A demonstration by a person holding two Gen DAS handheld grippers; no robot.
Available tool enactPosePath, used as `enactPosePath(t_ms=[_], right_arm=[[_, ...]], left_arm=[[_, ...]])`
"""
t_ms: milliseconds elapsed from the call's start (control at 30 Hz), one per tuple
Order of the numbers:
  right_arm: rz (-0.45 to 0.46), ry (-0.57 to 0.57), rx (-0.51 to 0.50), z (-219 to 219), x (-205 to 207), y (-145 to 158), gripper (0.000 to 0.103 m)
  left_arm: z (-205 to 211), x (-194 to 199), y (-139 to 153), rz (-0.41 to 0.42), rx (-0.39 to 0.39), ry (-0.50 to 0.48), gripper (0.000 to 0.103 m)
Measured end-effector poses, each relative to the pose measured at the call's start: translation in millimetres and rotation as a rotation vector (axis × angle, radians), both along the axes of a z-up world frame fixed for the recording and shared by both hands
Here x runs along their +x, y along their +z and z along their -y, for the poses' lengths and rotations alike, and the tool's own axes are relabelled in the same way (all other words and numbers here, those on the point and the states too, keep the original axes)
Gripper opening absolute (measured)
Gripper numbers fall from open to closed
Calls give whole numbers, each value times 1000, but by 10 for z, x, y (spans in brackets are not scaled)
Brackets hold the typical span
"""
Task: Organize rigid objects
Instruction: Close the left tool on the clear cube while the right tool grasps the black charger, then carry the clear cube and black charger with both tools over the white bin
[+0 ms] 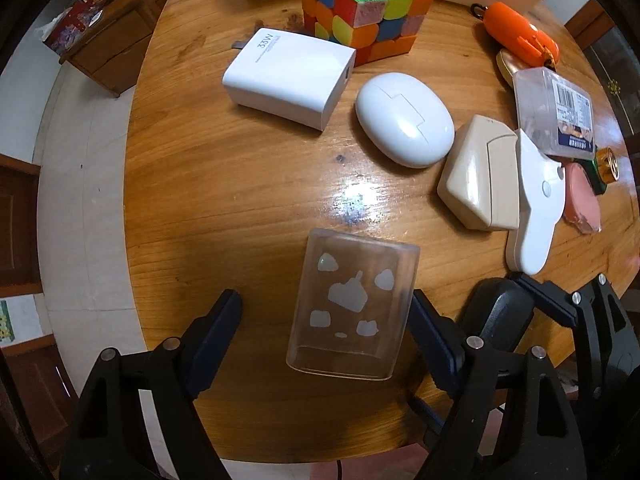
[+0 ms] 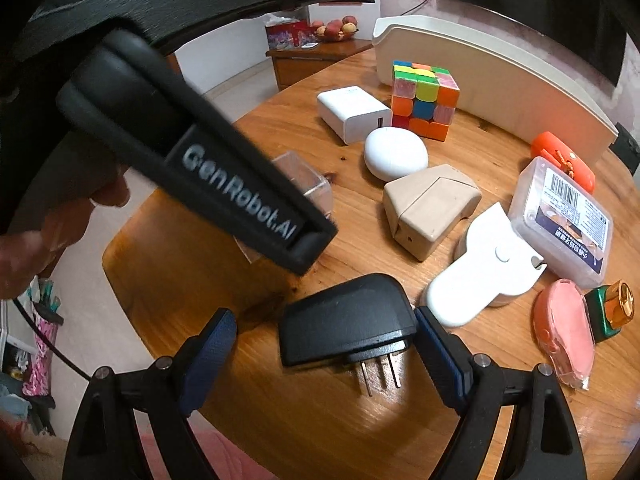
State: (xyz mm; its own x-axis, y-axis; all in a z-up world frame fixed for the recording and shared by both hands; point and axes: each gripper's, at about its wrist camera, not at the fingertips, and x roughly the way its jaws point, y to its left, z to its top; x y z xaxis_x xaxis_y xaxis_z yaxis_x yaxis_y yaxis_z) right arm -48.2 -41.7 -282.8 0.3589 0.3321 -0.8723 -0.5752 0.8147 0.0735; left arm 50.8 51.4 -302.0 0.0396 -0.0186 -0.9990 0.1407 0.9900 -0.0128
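Note:
In the left wrist view a clear plastic box (image 1: 352,306) with white cartoon prints lies on the round wooden table (image 1: 240,184). My left gripper (image 1: 326,336) is open, its fingers on either side of the box; the right finger is close against it. In the right wrist view a black plug adapter (image 2: 346,322) lies with its prongs toward me. My right gripper (image 2: 324,354) is open around it, the right finger near its edge. The left gripper's body (image 2: 192,160) crosses this view and partly hides the clear box (image 2: 308,184).
Beyond lie a white charger (image 1: 290,78), a colour cube (image 1: 366,6), a white oval case (image 1: 404,120), a beige case (image 1: 480,174), a white opener (image 1: 536,208), a clear labelled box (image 1: 554,114), an orange case (image 1: 520,34), a pink item (image 1: 582,198) and a white bin (image 2: 492,80).

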Motion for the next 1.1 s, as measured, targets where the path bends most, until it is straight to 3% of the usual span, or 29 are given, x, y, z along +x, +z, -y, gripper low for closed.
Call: enactPosePath(t_ms=[133, 200, 300, 467, 600, 833, 1100], right_arm=[[19, -2, -20, -117, 63, -24, 87], [53, -13, -43, -127, 89, -19, 65], [38, -8, -25, -139, 151, -22, 64], [58, -34, -32, -158, 162, -4, 64], [89, -34, -20, -203, 152, 99, 64], [158, -28, 2, -109, 205, 471, 64], [242, -68, 40, 307, 451, 1204, 64]], left_arm=[[62, -107, 64, 5, 5, -12, 82], [91, -160, 139, 12, 2, -16, 71], [103, -175, 202, 28, 2, -21, 54], [122, -184, 221, 52, 34, -18, 54], [148, -179, 344, 67, 10, -17, 53], [180, -37, 908, 126, -33, -6, 53], [288, 171, 1900, 275, -81, 27, 53]])
